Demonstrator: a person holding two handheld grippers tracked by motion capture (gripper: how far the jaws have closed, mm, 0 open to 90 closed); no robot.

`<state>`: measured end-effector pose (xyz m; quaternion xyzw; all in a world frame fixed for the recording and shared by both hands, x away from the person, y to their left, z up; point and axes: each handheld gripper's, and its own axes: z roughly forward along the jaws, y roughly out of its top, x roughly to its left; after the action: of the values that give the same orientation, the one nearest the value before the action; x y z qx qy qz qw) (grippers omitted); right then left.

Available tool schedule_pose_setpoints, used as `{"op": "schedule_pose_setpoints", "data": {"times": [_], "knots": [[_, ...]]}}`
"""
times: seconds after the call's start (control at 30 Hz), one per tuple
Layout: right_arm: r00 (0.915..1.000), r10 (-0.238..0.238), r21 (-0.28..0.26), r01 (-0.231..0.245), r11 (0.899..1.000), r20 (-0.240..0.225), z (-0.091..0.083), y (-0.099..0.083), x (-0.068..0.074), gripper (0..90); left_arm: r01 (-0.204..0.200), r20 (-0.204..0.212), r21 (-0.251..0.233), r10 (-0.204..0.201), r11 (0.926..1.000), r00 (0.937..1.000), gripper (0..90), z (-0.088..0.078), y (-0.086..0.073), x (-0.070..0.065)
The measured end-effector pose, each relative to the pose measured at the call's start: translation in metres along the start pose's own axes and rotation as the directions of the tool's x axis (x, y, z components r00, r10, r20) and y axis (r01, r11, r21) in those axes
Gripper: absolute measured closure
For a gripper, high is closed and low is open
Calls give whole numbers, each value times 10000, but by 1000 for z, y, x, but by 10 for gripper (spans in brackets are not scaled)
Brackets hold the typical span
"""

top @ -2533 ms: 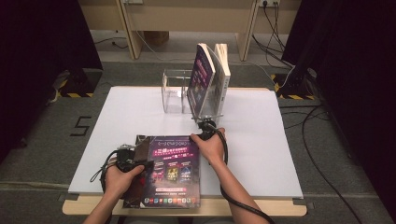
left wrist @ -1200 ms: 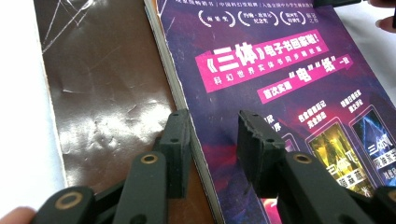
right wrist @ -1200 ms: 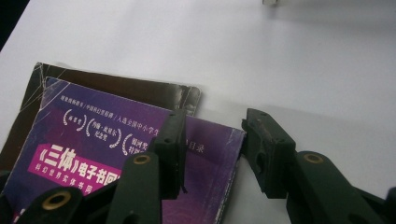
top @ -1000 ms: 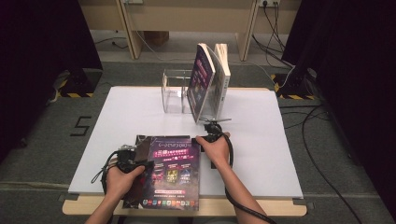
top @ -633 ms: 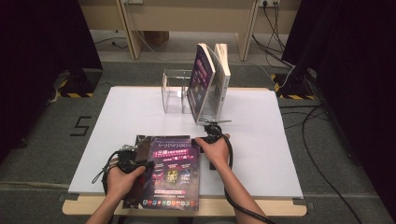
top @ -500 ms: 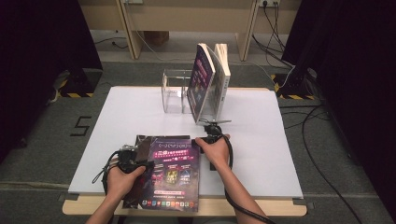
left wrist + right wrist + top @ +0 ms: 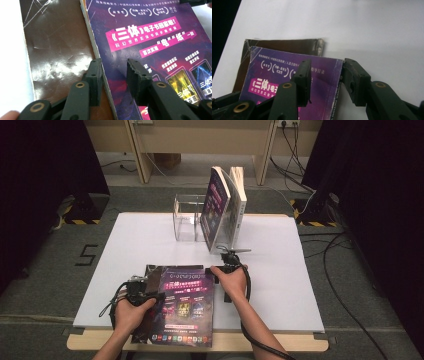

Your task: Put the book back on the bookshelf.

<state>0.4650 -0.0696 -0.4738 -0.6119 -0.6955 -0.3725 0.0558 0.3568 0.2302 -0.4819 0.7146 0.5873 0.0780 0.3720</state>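
While the purple magazine [image 7: 186, 306] lies flat at the lower centre of the high view, atop a brown cover [image 7: 57, 50] on the white surface [image 7: 150, 235], both tongs stand at its edges. Left tongs [image 7: 112, 75] straddle the magazine's left edge, jaws part open, not pressing. Right tongs [image 7: 325, 76] bracket its upper right corner, jaws apart; contact cannot be confirmed. Upright books [image 7: 225, 207] lean beside a clear holder [image 7: 187, 217] at upper centre
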Motion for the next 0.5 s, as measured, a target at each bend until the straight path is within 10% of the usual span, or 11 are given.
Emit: {"op": "schedule_pose_setpoints", "data": {"times": [0.5], "knots": [[9981, -571, 480, 582, 9971, -241, -2, -4, 1, 718, -150, -62, -36, 150, 9999, 9999, 639, 0, -1, -1]]}}
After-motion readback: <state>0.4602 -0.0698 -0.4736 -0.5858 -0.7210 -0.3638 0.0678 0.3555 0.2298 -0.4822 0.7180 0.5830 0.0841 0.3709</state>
